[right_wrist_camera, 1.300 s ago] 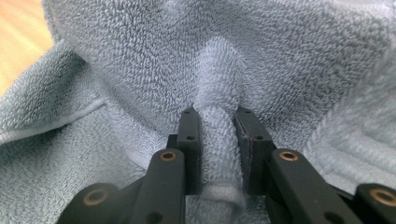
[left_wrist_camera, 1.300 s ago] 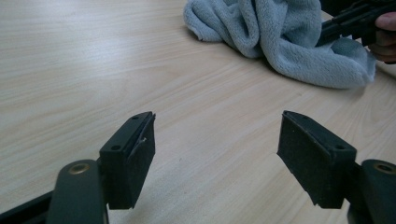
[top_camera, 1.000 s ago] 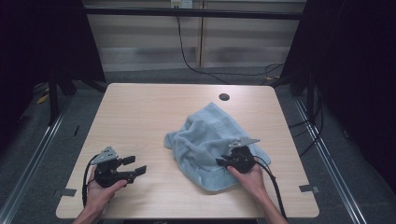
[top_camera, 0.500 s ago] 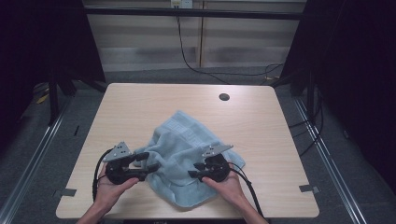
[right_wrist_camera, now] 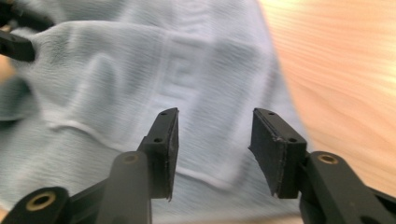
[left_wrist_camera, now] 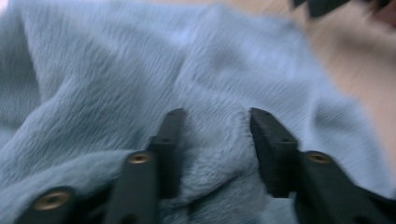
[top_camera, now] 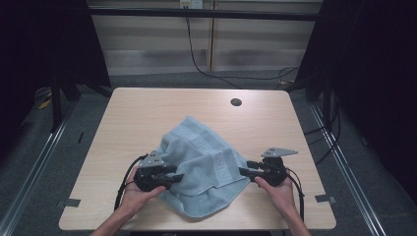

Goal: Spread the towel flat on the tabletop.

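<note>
**Two hand-held grippers work a crumpled blue towel on a wooden table**

In the high view, a light blue towel [top_camera: 201, 169] lies bunched in the lower middle of the frame, on a pale wooden table [top_camera: 147, 113]. Its lower edge sits near the table's front edge.

The left gripper [top_camera: 174, 175] meets the towel's left side. In the left gripper view its jaws have just been closing, with a soft ridge of towel [left_wrist_camera: 210, 154] bulging between them. The pads look close against the cloth, but motion blur hides whether they pinch it yet, so I cannot tell if it is grasped.

The right gripper [top_camera: 247, 171] sits at the towel's right corner. In the right gripper view its jaws stand apart, released, above a woven band of the towel [right_wrist_camera: 187, 74], with nothing pressed between them.

The step in hand appears to be taking hold of opposite sides, likely to spread the towel flat. Next, the right jaws would need to close on the corner edge.

Bare tabletop fills the upper half of the frame, apart from a small dark round hole [top_camera: 236, 102] at upper right, leaving plenty of room to spread the towel away from the person.
</note>
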A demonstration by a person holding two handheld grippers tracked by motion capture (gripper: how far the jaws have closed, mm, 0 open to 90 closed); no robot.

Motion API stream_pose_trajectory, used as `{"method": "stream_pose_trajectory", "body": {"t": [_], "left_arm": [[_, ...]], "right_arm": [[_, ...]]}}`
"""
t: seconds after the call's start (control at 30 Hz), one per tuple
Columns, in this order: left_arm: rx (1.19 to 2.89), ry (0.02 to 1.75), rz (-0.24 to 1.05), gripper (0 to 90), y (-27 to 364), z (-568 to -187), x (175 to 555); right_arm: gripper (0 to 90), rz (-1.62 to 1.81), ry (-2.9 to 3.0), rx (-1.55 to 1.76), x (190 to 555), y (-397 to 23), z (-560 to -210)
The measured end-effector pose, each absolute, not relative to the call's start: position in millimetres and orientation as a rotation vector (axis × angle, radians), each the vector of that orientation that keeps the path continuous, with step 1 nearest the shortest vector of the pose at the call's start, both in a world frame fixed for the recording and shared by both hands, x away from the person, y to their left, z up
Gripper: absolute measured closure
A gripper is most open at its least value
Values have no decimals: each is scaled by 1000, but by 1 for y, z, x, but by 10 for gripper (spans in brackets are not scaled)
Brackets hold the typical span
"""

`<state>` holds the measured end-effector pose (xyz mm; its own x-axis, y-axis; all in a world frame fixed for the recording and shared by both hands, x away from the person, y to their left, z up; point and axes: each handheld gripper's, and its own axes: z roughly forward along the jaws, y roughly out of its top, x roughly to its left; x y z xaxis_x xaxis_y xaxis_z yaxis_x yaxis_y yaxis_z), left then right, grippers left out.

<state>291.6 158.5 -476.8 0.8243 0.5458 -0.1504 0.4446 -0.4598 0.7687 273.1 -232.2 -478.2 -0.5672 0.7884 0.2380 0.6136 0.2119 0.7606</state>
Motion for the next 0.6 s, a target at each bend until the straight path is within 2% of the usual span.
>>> {"method": "stream_pose_trajectory", "body": {"t": [0.07, 0.2, 0.47, 0.6], "left_arm": [[2143, 735, 137, 696, 162, -481, 294], [2150, 752, 143, 737, 175, -482, 288], [2117, 821, 153, 714, 208, -482, 280], [2034, 816, 168, 627, 213, -470, 276]], "right_arm": [[542, 1239, 2279, 1354, 275, -237, -483], [543, 1172, 2288, 1341, 276, -236, -488], [518, 1099, 2386, 1293, 273, -218, -501], [508, 1118, 2426, 1201, 271, -203, -503]]}}
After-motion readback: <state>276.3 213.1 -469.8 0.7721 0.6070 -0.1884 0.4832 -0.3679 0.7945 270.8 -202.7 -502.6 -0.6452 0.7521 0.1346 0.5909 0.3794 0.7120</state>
